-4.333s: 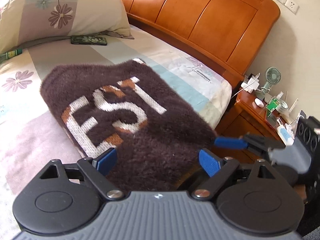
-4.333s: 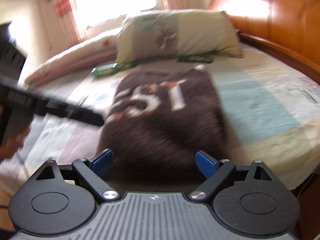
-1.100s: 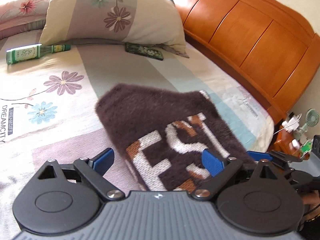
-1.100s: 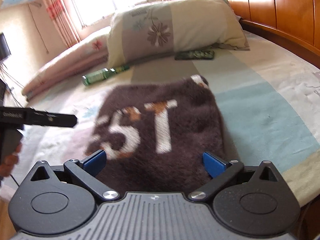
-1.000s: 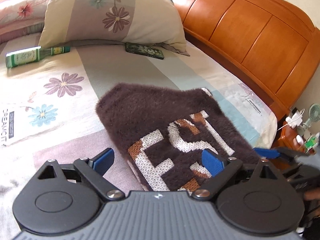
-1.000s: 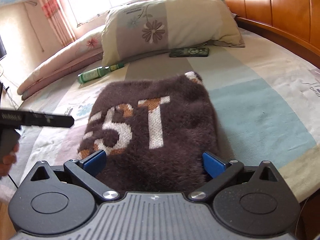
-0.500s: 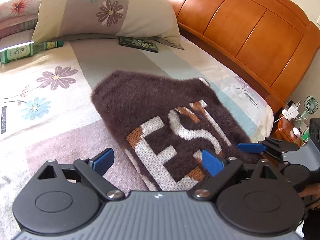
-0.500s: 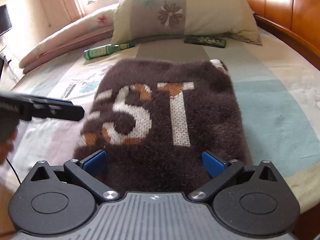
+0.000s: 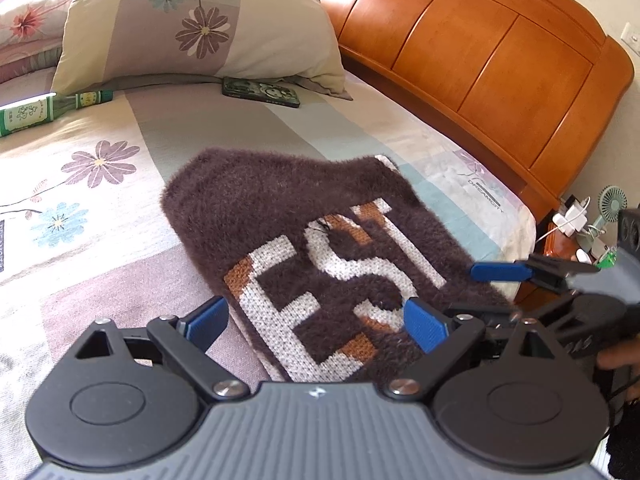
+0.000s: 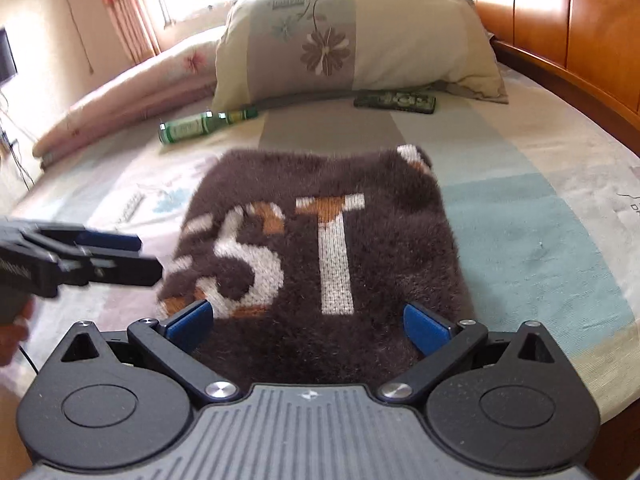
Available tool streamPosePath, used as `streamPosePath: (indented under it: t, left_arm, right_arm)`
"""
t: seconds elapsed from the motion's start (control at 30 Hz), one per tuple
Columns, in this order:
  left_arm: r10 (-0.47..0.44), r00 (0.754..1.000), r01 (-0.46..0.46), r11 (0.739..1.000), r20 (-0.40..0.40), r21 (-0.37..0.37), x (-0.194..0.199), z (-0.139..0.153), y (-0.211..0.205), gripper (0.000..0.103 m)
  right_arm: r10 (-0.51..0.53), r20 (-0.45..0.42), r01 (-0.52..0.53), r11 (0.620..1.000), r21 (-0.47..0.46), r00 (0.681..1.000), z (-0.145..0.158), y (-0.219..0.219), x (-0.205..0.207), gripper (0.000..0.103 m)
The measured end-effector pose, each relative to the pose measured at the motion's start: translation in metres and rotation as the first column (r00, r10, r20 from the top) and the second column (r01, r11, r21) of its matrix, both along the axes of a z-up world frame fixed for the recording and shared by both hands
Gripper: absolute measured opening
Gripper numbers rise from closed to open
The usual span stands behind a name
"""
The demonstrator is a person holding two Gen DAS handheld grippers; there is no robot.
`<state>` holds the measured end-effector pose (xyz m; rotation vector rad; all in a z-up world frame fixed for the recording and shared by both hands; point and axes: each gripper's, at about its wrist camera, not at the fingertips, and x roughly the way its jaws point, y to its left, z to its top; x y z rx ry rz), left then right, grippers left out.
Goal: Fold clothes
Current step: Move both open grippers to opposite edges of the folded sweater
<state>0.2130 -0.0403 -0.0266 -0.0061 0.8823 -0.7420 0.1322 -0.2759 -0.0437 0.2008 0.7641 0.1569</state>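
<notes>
Left gripper (image 9: 316,322) at lower centre, jaws spread wide; right gripper (image 10: 310,326) likewise, jaws apart, gripping nothing.

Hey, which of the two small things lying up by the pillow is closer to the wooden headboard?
The dark phone; the green bottle lies farther from the headboard, toward the window side.

Fuzzy brown sweater (image 9: 304,232) has big knit white letters: "EST" in the left wrist view, only "ST" clear in the right. Pillow (image 9: 200,24) label reads "DREAMCITY", upside down; bedsheet (image 9: 486,194) carries the same mark. Green bottle (image 9: 28,114) label unreadable.
</notes>
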Motion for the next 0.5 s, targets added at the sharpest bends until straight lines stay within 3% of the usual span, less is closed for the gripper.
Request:
streamPosePath:
  t: [0.27,0.5]
  left_arm:
    - [0.012,1.0,-0.012,1.0,0.015,0.025,-0.001,-0.001,0.0,0.094]
    - [0.025,1.0,-0.024,0.999,-0.005,0.027,0.0,-0.007,0.006,0.094]
  right_arm:
    - [0.049,0.042,-0.05,0.999,0.008,0.998,0.021,-0.006,0.032,0.103]
    - [0.051,-0.082,-0.046,0.997,0.062,0.995,-0.016,-0.015,0.073,0.103]
